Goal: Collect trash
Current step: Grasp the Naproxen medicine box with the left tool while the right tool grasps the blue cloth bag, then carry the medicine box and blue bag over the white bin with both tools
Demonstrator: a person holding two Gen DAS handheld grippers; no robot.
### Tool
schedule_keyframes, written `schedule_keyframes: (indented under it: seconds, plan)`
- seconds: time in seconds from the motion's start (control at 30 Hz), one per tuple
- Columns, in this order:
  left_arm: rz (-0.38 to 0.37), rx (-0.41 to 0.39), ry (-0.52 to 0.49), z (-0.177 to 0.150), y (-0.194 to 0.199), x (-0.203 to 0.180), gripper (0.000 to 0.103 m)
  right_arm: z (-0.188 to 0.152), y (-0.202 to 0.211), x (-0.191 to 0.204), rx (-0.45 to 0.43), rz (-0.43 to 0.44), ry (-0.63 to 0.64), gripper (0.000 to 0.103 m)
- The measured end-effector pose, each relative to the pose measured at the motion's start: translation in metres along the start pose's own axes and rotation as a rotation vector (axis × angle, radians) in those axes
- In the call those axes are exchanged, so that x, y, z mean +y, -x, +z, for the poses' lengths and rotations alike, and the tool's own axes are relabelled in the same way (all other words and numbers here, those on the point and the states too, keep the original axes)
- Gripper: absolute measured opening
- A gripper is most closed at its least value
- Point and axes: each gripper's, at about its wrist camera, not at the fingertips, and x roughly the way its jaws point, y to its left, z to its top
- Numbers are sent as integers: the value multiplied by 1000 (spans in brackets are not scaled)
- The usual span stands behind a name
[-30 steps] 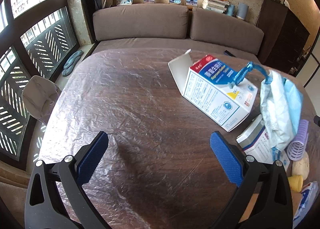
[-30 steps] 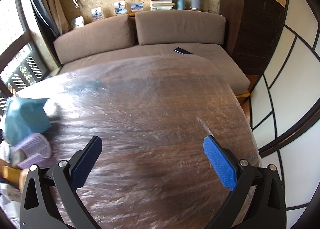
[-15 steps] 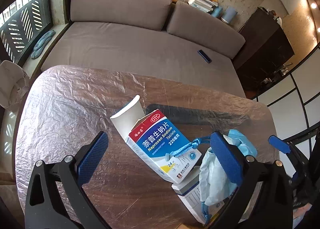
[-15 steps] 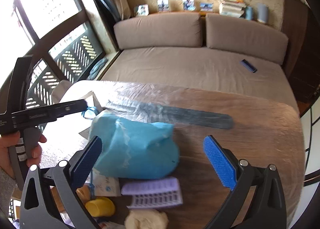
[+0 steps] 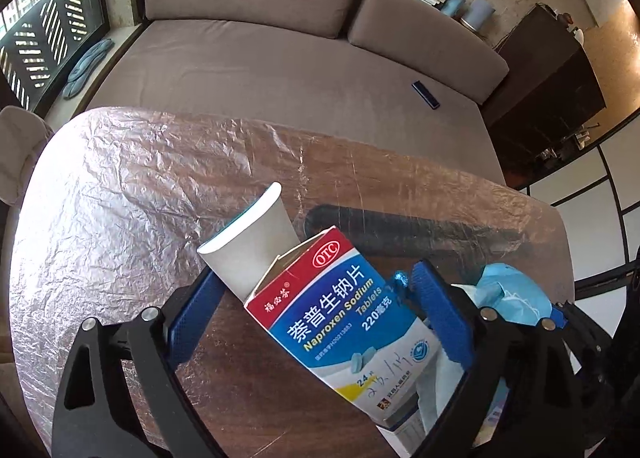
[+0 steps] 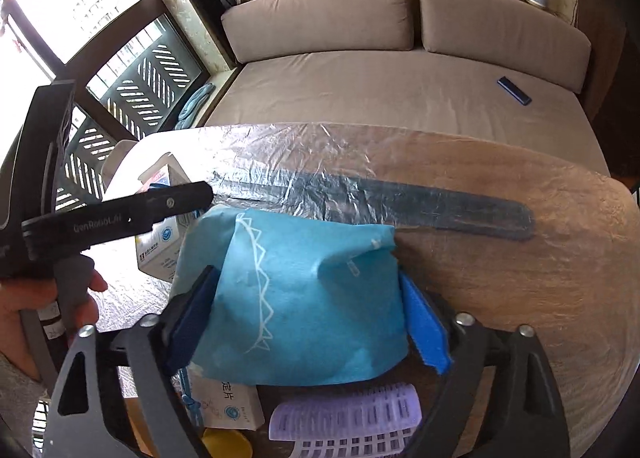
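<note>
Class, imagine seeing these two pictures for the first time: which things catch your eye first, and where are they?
The open medicine box, red and blue, stands out first, between the left gripper's fingers with its white flap up. Next comes the blue bag, filling the gap between the right gripper's fingers. Both sit on a foil-covered table before a brown sofa.

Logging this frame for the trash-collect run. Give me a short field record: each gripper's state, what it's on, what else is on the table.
left gripper: fingers closed in on the medicine box, flap open; contact not clear
right gripper: fingers either side of the blue bag; contact not clear
table: wood, under crinkled clear film
nearby clutter: purple hair roller, second small box, yellow cap
background: brown sofa with dark remote
</note>
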Motion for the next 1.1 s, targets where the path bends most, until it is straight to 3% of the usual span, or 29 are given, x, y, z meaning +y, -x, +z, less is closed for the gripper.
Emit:
schedule_keyframes:
  seconds: [0.03,0.17,0.33,0.47,0.63,0.73,0.8,0.93,1.1]
  plan:
    - [-4,-2,-5,-2,1,0,94,1,1,-1,-2,19,-7,66]
    - [-35,-13,12,-6,4,6,94,1,9,-12,-30,13,-29,54]
    - [-36,-6,-57,-11,5,-7,94,1,16,-26,-77,-15,-80,53]
    - [31,-11,-169,-18,3,-27,94,2,19,-39,-107,-50,-128,52]
    - [62,-5,-195,-24,-1,-30,94,1,19,-50,-123,-52,-164,52]
    - [105,-28,-218,-24,1,-29,71,-2,21,-46,-132,-56,-145,52]
    - [99,-33,-211,-24,3,-27,48,-3,21,-45,-138,-51,-142,51]
    - [76,-71,-168,-22,15,-15,47,-6,26,-43,-161,-12,-152,49]
    - [60,-143,-185,-24,39,-15,47,-9,44,-44,-205,27,-137,49]
